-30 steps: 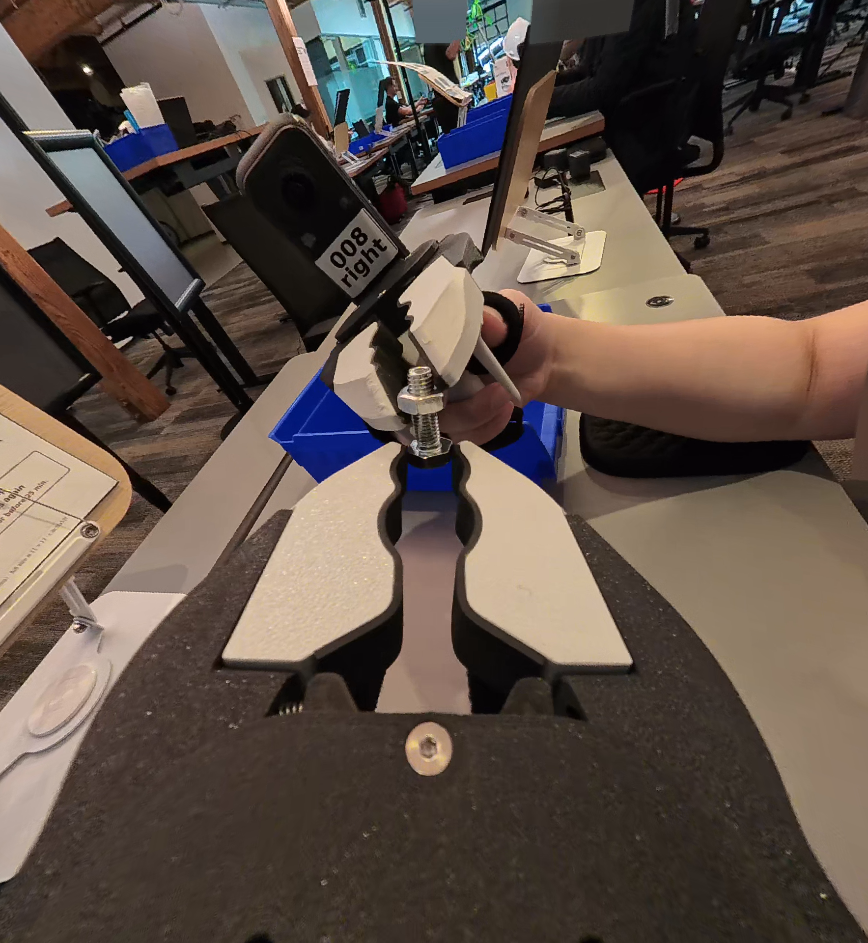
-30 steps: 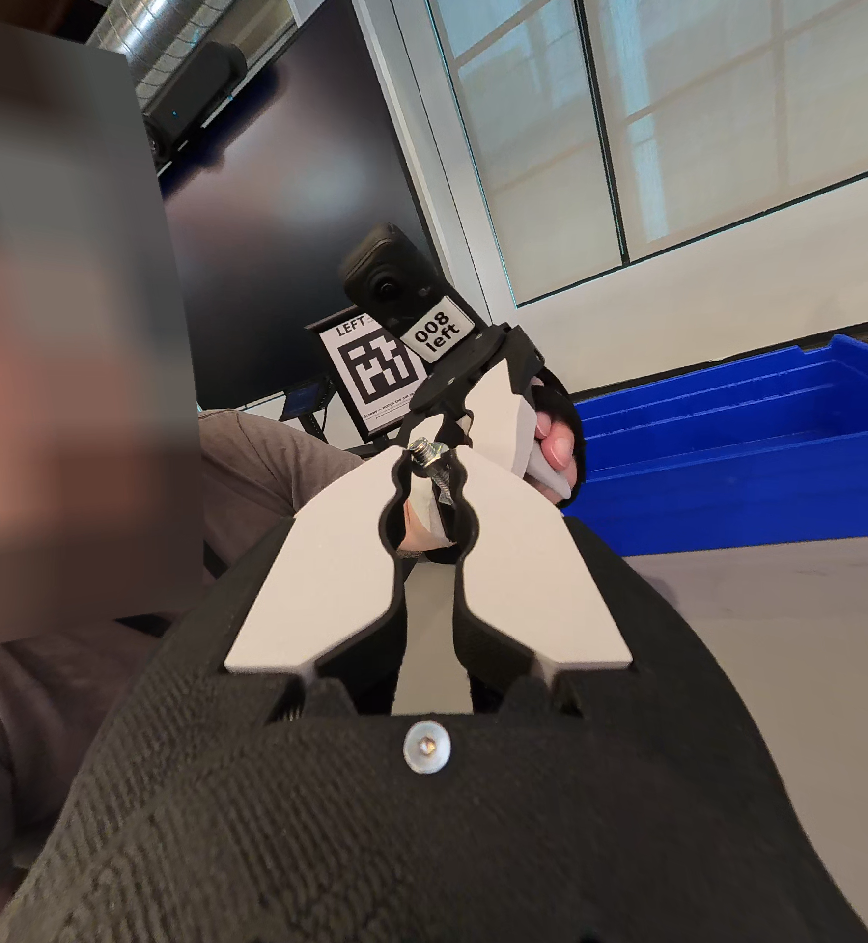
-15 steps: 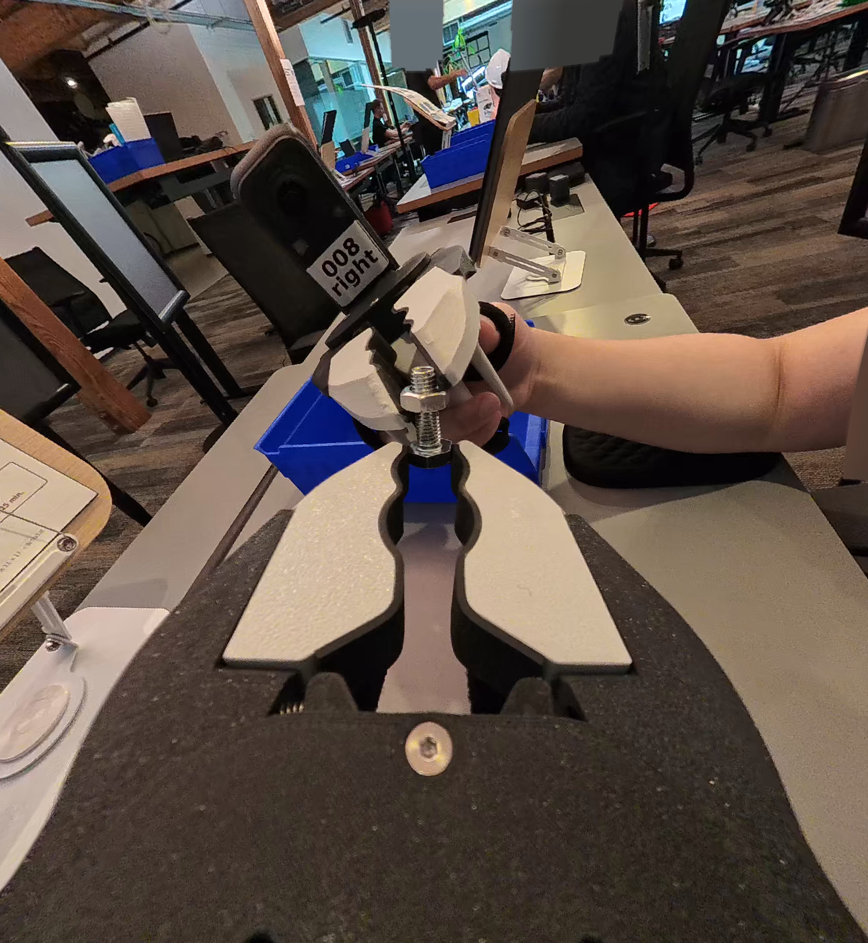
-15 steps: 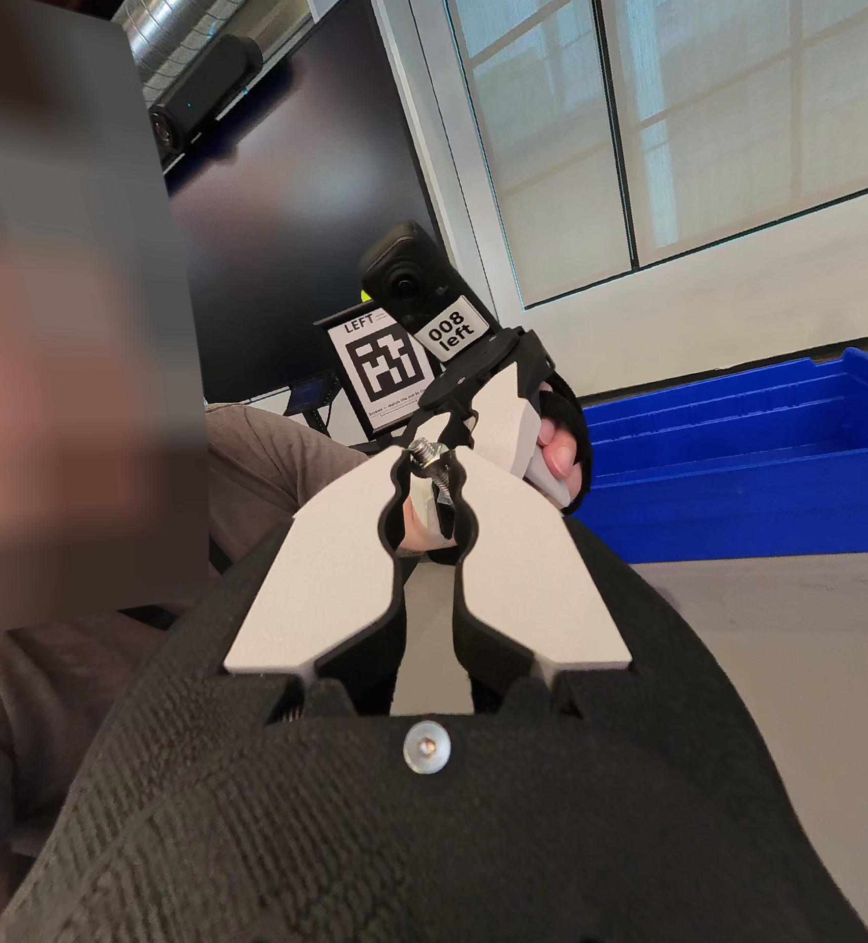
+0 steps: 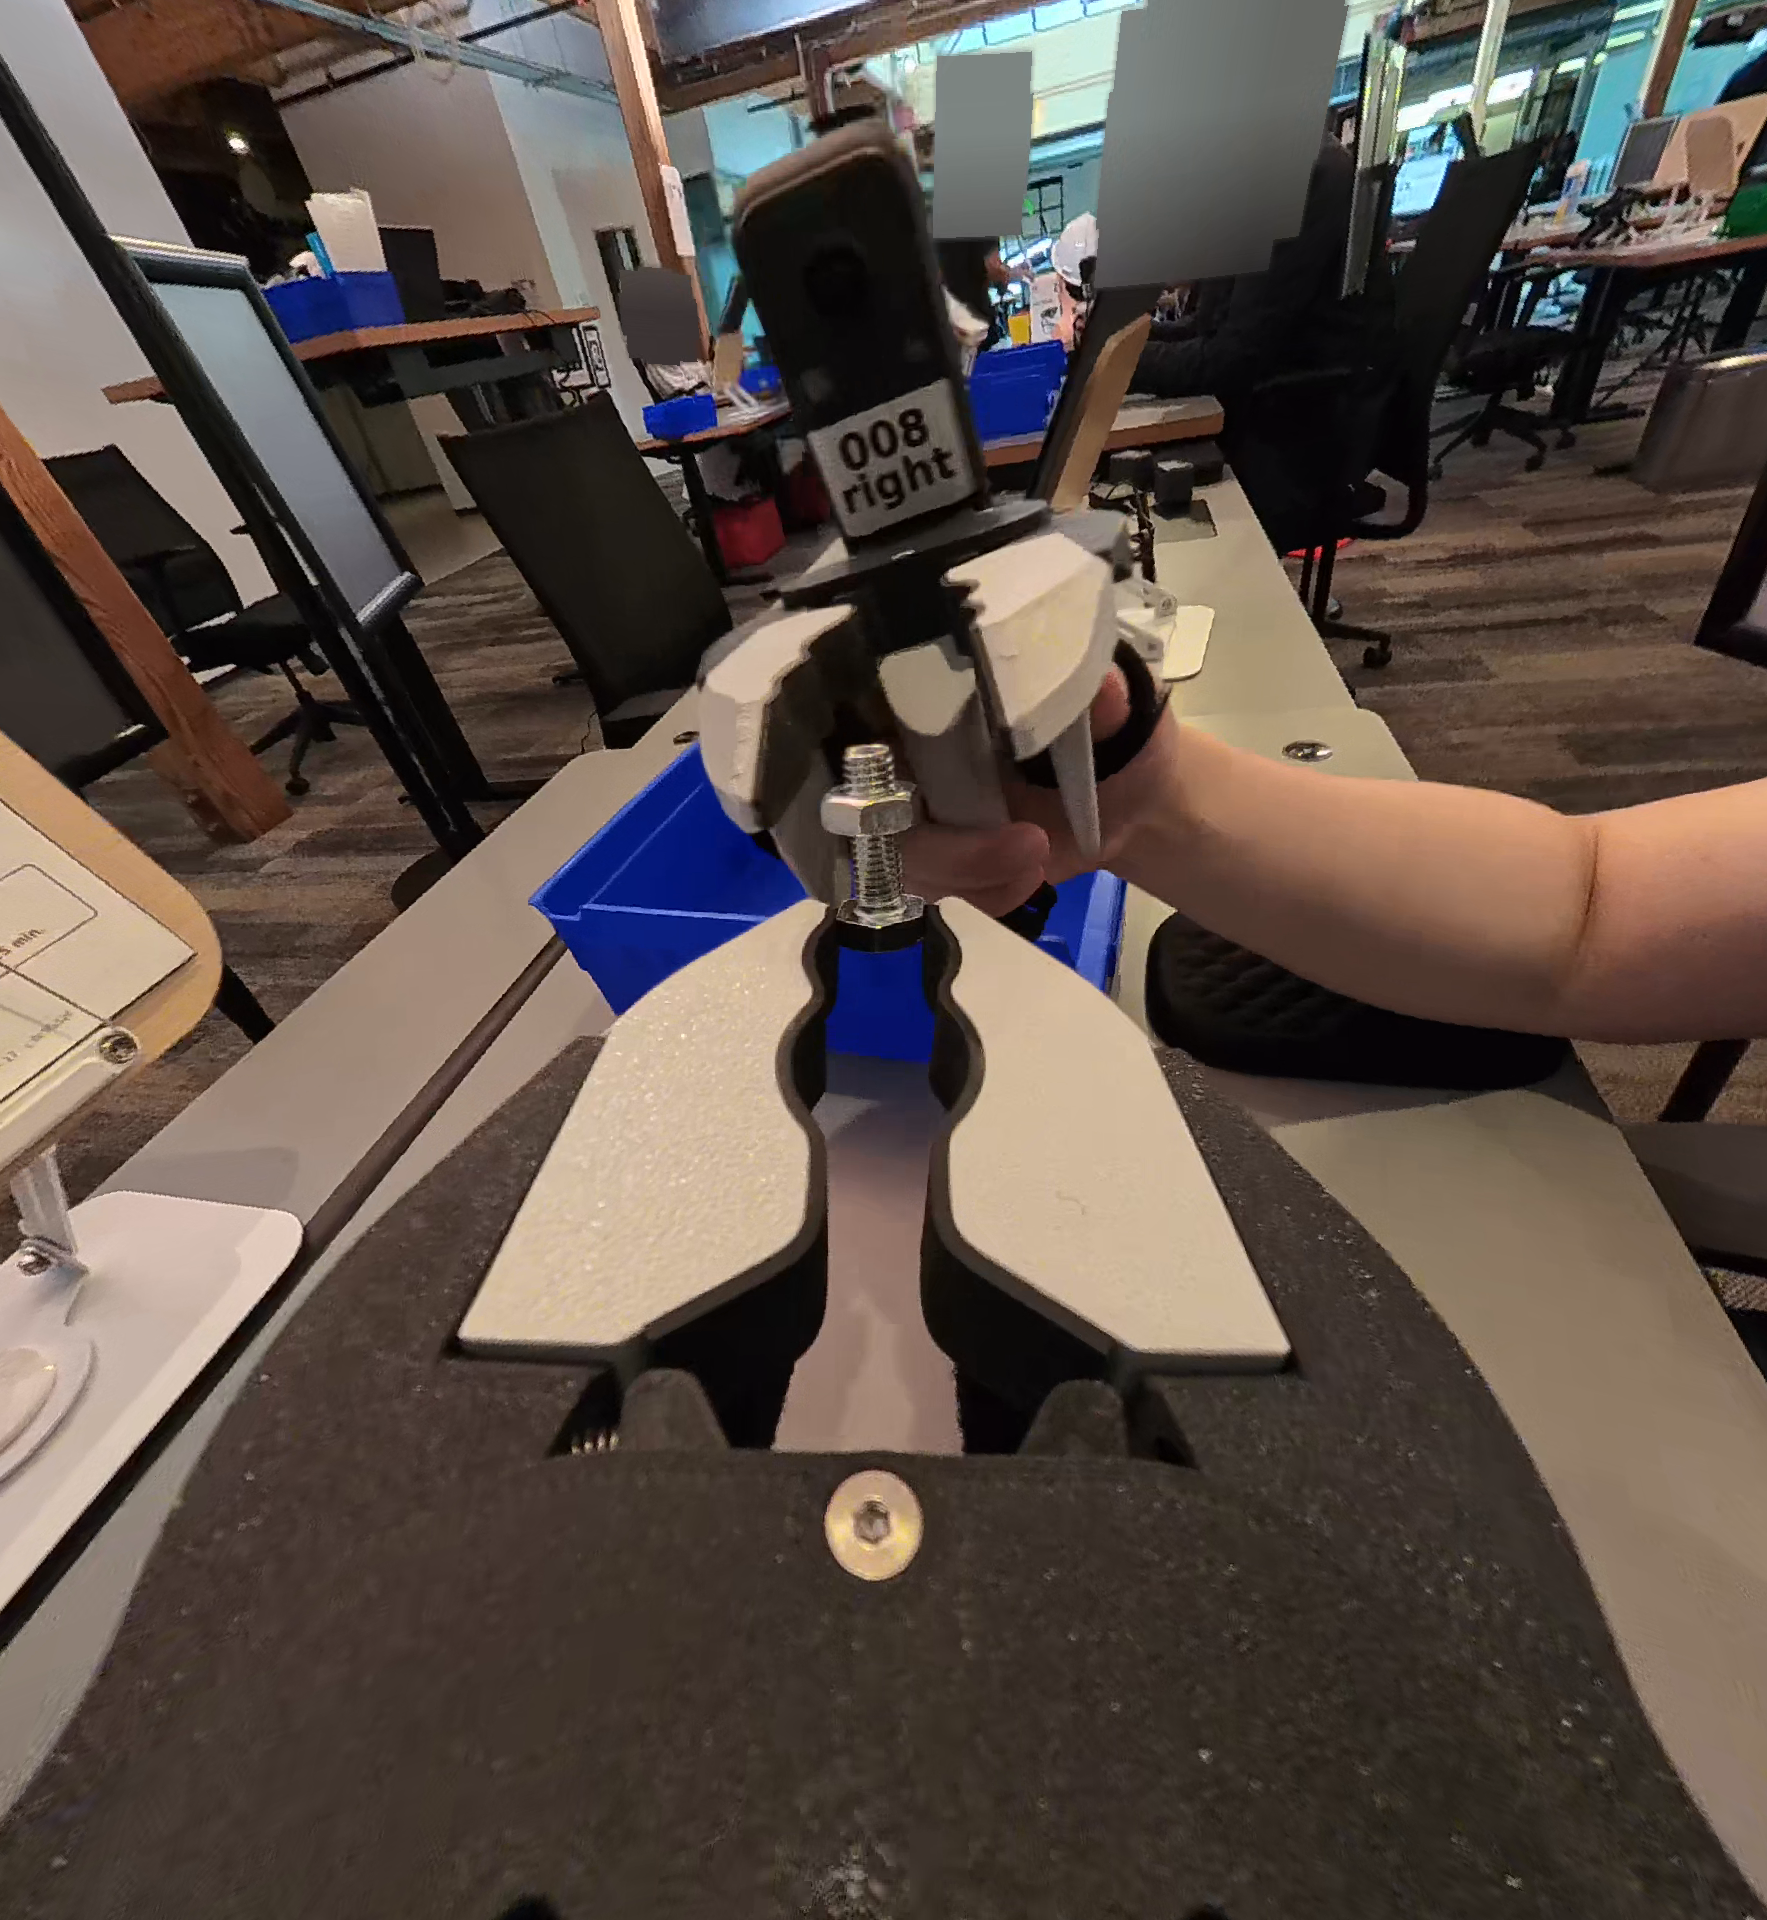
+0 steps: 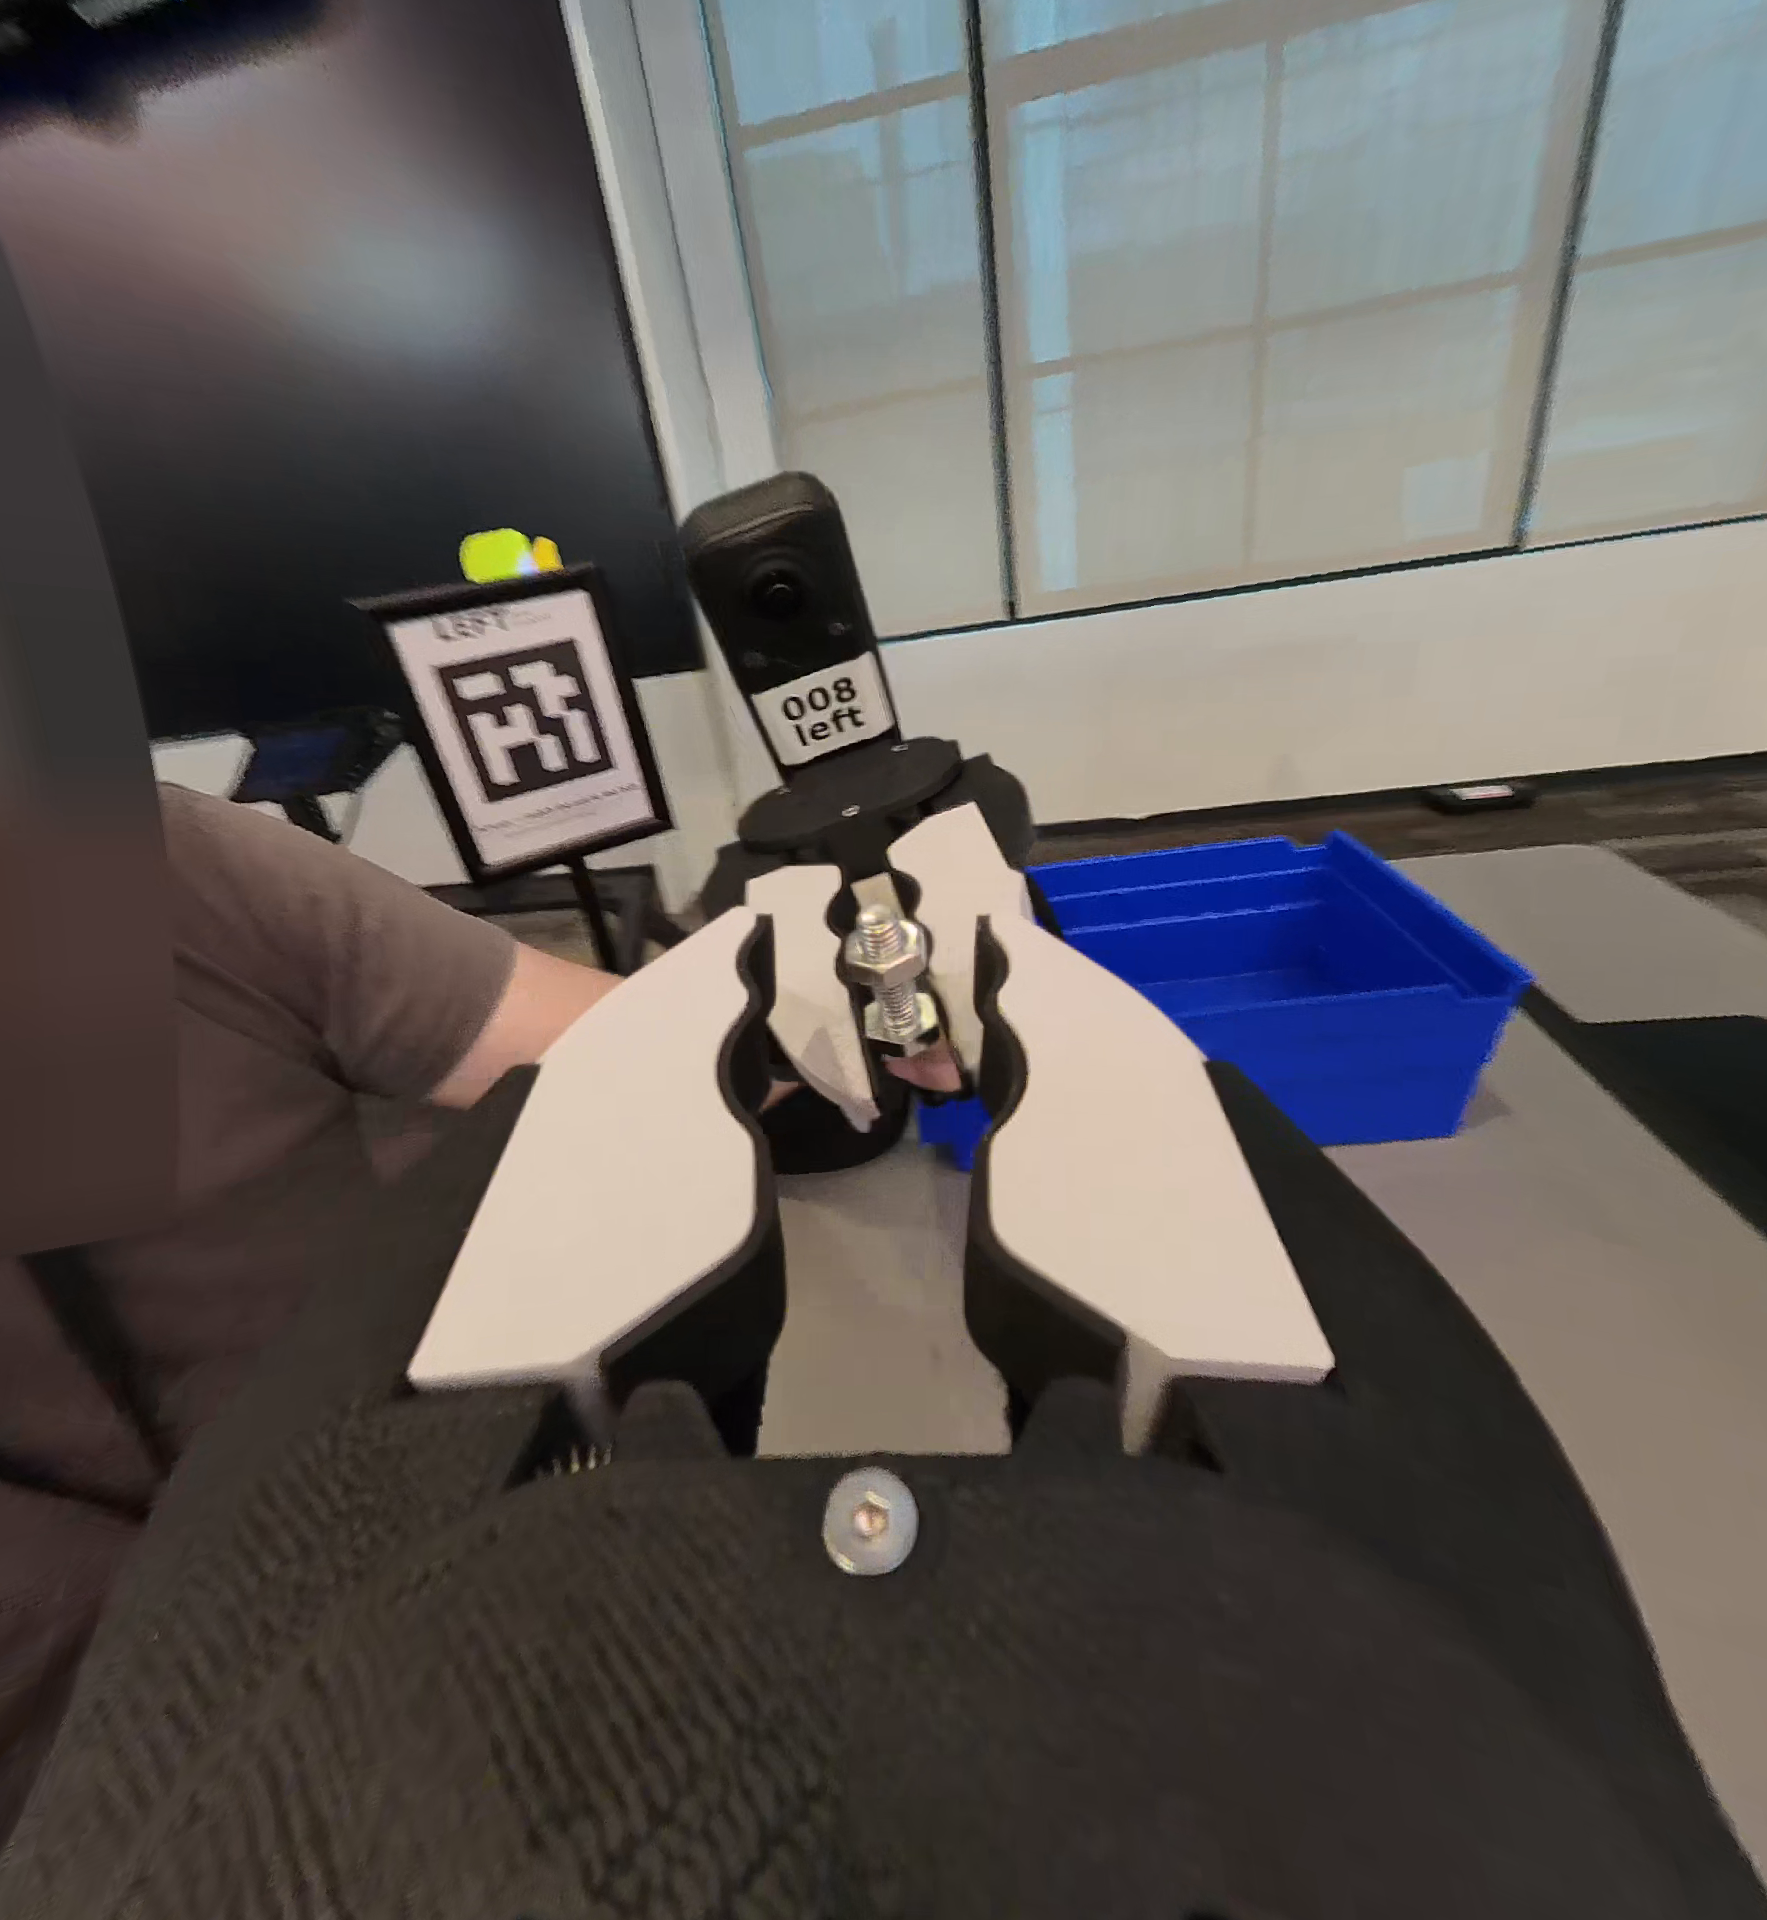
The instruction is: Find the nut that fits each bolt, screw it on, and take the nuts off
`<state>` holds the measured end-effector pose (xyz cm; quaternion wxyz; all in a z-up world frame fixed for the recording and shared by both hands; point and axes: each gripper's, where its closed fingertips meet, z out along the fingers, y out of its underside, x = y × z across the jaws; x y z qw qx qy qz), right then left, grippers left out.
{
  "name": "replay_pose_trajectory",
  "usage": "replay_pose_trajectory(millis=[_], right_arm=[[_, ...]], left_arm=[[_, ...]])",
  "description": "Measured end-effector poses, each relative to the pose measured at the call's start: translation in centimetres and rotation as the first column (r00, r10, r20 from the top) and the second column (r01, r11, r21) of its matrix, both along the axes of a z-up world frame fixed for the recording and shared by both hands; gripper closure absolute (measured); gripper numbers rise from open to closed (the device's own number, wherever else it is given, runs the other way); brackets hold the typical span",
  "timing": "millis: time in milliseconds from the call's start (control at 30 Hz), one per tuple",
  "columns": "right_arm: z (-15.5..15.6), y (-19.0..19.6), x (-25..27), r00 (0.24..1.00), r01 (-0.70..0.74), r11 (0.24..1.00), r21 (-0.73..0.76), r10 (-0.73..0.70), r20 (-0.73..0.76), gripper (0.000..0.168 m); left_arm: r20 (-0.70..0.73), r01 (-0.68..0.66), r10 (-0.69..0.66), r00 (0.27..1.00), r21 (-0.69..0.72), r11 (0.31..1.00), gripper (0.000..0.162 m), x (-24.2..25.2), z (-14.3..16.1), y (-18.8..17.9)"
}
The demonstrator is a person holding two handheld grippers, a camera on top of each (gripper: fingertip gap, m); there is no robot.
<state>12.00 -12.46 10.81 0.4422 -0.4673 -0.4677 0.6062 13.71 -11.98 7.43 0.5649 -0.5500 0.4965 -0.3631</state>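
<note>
Bolt [image 5: 877, 873]: upright at frame centre, head pinched in the tips of the left gripper [image 5: 877, 935], which is nearly closed; this steadies it for turning.
Nut [image 5: 866, 810]: partway down the thread, just below the bolt tip.
Right gripper [image 6: 868, 997]: fingers parted, flanking the nut with gaps either side; holds nothing.
Blue bin [image 5: 671, 894]: behind, on the table.
Change: half a second ago the right gripper clamped the nut; now released, its tilt straightened.

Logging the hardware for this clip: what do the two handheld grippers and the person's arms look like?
Both match: the left gripper and right gripper each have two pale grey, grainy, wavy-edged fingers lined in black, on a black textured body with a silver screw. A black camera with a white label tops each. No cables show. The person wears a short brown-grey sleeve and a black finger loop.
</note>
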Motion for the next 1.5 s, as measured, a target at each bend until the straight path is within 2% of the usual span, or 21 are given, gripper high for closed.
replay_pose_trajectory(millis=[133,367,700,1000,1100,1333,1500], right_arm=[[0.4,0.4,-0.3,0.994,0.105,0.992,0.075,-0.105,-0.001,0.129],[0.2,0.4,-0.7,0.993,0.118,0.990,0.077,-0.119,0.008,0.128],[0.6,-0.1,0.4,0.999,0.043,0.997,0.056,-0.042,-0.021,0.129],[1.4,-1.1,0.3,0.999,0.006,0.998,0.060,-0.003,-0.050,0.129],[1.0,-0.7,-0.1,0.999,0.035,0.997,0.063,-0.033,-0.028,0.129],[1.2,-0.1,0.8,0.998,0.008,1.000,0.019,-0.006,-0.066,0.132],[2.2,-1.8,0.7,0.993,-0.058,0.998,0.024,0.060,-0.102,0.131]], left_arm=[[0.047,0.017,-0.016,0.999,-0.032,0.999,0.148,0.0,0.5,-0.1],[0.060,0.056,-0.053,0.997,-0.049,0.997,0.148,0.3,0.6,-0.9],[0.106,0.139,-0.131,0.986,-0.072,0.988,0.148,0.5,1.5,-2.2],[0.105,0.127,-0.121,0.987,-0.055,0.990,0.148,0.1,1.8,-2.2],[0.111,0.142,-0.136,0.984,-0.052,0.988,0.148,0.2,1.9,-2.5],[0.133,0.180,-0.173,0.976,-0.045,0.983,0.148,0.2,2.4,-3.2],[0.130,0.181,-0.173,0.976,-0.052,0.982,0.148,0.3,2.2,-3.2]])
